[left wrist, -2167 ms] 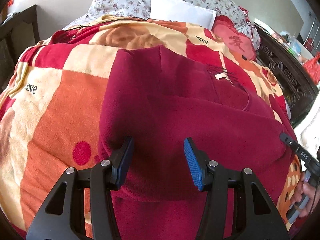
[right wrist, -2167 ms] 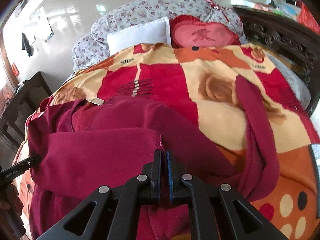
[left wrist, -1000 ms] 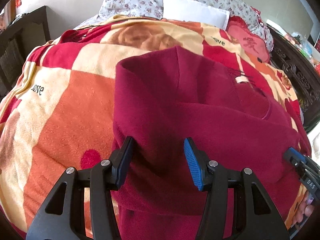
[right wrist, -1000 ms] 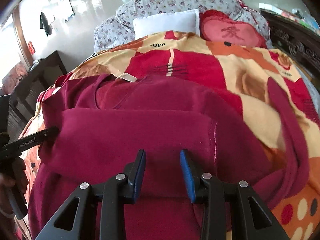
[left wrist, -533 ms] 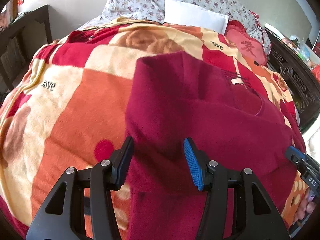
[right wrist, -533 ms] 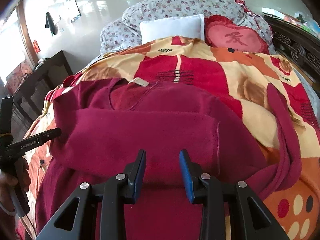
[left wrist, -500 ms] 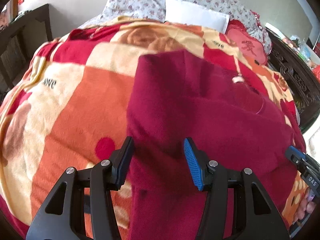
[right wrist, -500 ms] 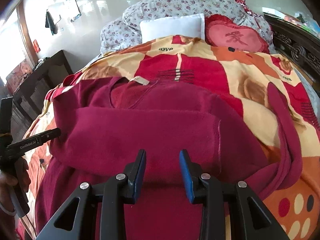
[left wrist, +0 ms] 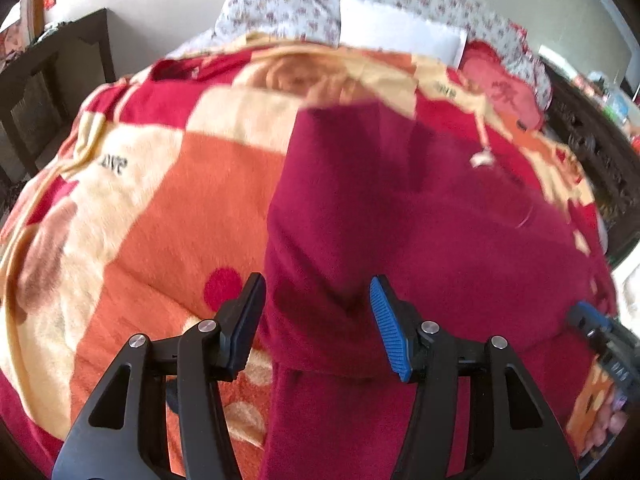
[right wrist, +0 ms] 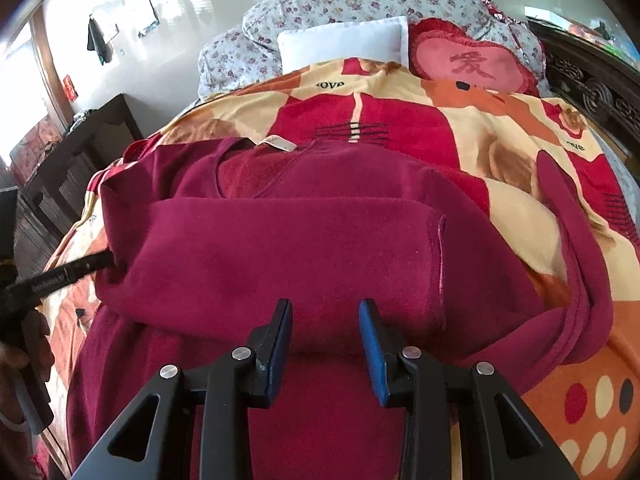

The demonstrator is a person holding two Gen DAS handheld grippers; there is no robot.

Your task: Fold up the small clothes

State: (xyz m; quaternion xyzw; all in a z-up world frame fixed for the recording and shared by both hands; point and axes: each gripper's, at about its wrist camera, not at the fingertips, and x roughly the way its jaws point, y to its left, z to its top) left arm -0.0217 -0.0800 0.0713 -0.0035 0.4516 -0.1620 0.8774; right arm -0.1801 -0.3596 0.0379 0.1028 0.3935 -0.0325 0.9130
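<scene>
- Your left gripper [left wrist: 316,322] has its jaws apart, and they have just opened a little further. The folded left edge of the maroon sweater [left wrist: 420,248] lies between and under the pads; none of it is pinched.
- From that gripper the sweater runs toward 12 and 2 o'clock; the bare blanket [left wrist: 132,220] fills 9 to 11 o'clock.
- Your right gripper [right wrist: 325,344] has its jaws parted more narrowly and empty, over the sweater's folded-over sleeve [right wrist: 288,256].
- The sleeve's cuff seam [right wrist: 440,256] sits at about 1 o'clock from the right gripper; the neck label [right wrist: 278,143] lies at 12 o'clock.
- The other sleeve [right wrist: 576,248] trails loose on the blanket at 2 to 3 o'clock.
- Pillows [right wrist: 344,46] lie at the far end of the bed, 12 o'clock.
</scene>
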